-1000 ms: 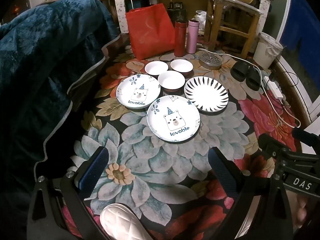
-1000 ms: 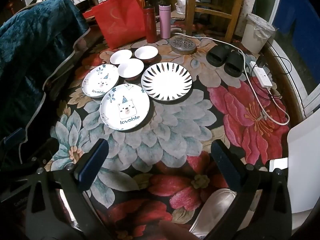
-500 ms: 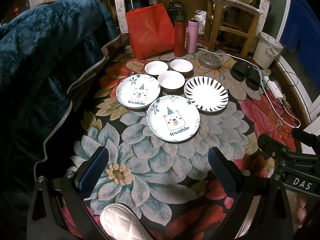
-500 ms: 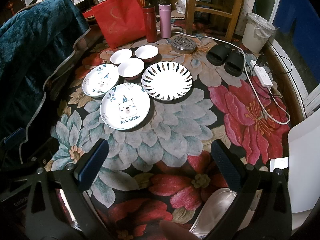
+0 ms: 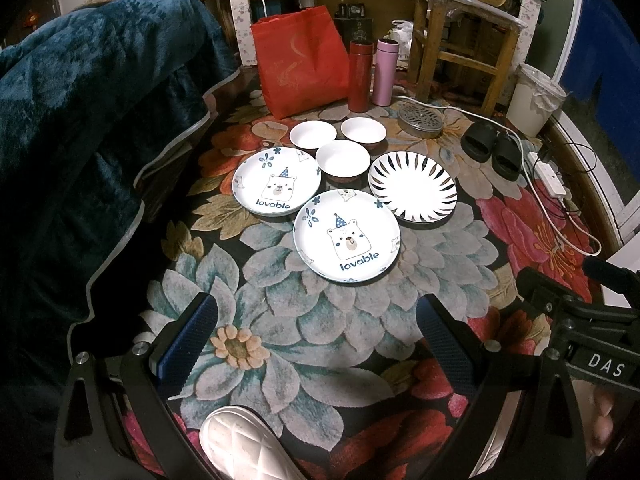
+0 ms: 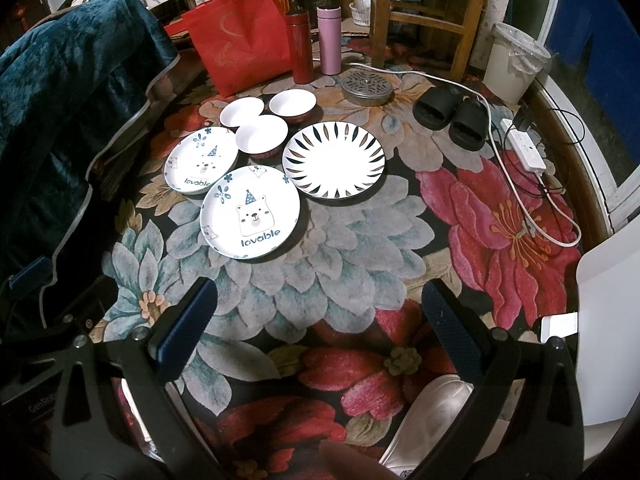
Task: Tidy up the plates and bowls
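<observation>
The near bear plate [image 5: 346, 236] looks glazed: stiff, slippery, breakable, best pinched at its raised rim. It lies on the floral rug [image 5: 280, 320], ahead of the left tongs [image 5: 316, 344] toward 12 o'clock, well apart; from the right tongs [image 6: 320, 328], about 11 o'clock. Both tongs are spread, empty.

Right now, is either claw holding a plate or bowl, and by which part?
Nothing is held. The left claw and right claw are both open above the rug, short of the plates and bowls.
</observation>
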